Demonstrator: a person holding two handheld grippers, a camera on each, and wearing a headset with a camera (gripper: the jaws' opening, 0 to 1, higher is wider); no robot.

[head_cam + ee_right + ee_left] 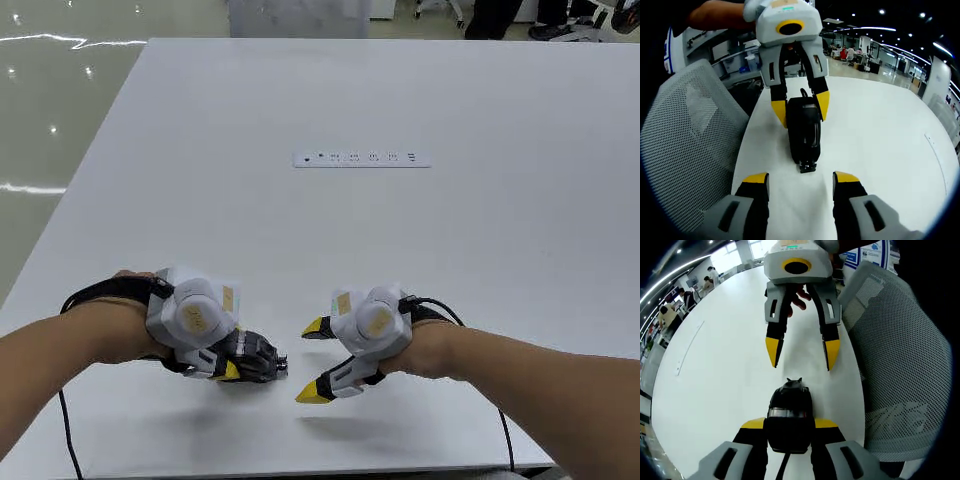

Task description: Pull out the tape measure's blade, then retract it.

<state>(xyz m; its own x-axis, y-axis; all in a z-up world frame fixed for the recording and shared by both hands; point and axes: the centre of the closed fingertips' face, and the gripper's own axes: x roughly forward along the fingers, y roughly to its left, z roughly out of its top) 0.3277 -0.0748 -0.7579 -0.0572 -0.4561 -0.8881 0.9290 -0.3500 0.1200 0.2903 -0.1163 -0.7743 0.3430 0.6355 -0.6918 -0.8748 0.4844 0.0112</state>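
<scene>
the left gripper (245,360) is clamping the black tape measure (790,415), its yellow-tipped jaws pressing in on opposite sides of the case. we are seeing the tape measure low over the white table (420,250), on the person's side of the power strip (361,159) and well apart from it, off toward the strip's left end. we cannot tell whether the case is resting on the tabletop or hanging just above it. the blade's end hook (807,166) is sitting at the mouth of the case, pointing away from the left gripper and toward the right gripper (312,360). the right gripper is hovering with its jaws spread wide and nothing between them, also on the person's side of the power strip, roughly in line with the strip's middle. its yellow tips are facing the hook, near it but not touching. a hand is gripping each tool, a dark strap (105,290) is wrapping the left wrist, and a black cable (505,430) is trailing from the right gripper toward the table edge farthest from the power strip. past that edge, a grey mesh chair back (900,365) is standing. on the far side of the power strip, beyond the table, people (667,315) are showing in a bright hall.
</scene>
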